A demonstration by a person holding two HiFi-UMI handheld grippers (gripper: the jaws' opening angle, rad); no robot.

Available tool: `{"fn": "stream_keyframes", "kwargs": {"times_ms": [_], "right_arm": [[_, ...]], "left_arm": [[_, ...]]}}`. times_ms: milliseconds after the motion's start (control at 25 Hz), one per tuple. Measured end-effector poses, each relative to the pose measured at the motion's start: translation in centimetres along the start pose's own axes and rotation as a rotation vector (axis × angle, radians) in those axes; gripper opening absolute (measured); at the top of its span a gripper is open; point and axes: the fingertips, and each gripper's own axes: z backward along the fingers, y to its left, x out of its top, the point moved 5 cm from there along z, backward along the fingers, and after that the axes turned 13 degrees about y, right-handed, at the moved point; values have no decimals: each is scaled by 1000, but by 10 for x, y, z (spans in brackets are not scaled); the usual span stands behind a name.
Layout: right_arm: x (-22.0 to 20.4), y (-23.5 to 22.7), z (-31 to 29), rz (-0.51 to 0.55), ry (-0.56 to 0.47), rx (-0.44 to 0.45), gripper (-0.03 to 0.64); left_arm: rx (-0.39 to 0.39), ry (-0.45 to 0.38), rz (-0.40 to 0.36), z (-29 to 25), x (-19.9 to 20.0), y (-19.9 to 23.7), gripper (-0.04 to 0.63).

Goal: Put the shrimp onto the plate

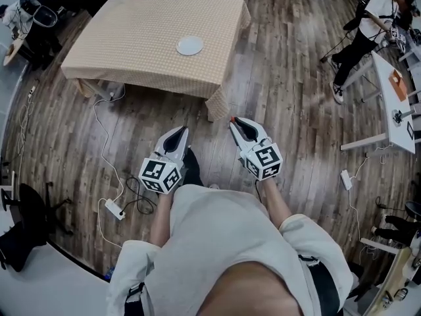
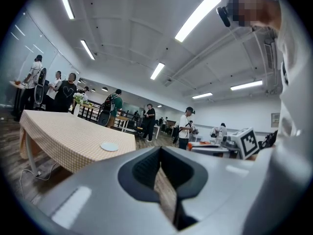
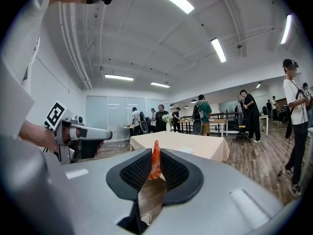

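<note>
While the plate [image 1: 189, 45] sits on the table [image 1: 131, 51], my right gripper [image 3: 155, 153] pinches the shrimp [image 3: 155, 163]; my left gripper [image 2: 159, 153] is pressed together.

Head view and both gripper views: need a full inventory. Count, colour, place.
table under a beige checked cloth: one, beige, ahead on the wooden floor.
round white plate: one, white, on the table, bare.
orange shrimp: one, orange, clamped in the jaws of the right gripper.
white power strip: one, white, floor, left of the person.
white desk: one, white, far right.
bystanders: several, mostly dark clothes, beyond the table.
left gripper: one, grey, jaws together, empty.
right gripper: one, grey, shut on the shrimp.
</note>
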Motion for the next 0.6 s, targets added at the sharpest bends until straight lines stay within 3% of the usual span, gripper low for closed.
{"fn": "stream_keyframes", "kwargs": {"times_ms": [360, 600], "right_arm": [[11, -23, -41, -8, 7, -24, 55], [23, -32, -89, -15, 27, -46, 54]], "left_arm": [[-28, 6, 6, -37, 13, 37, 11], [-52, 18, 19, -64, 23, 87, 11]]}}
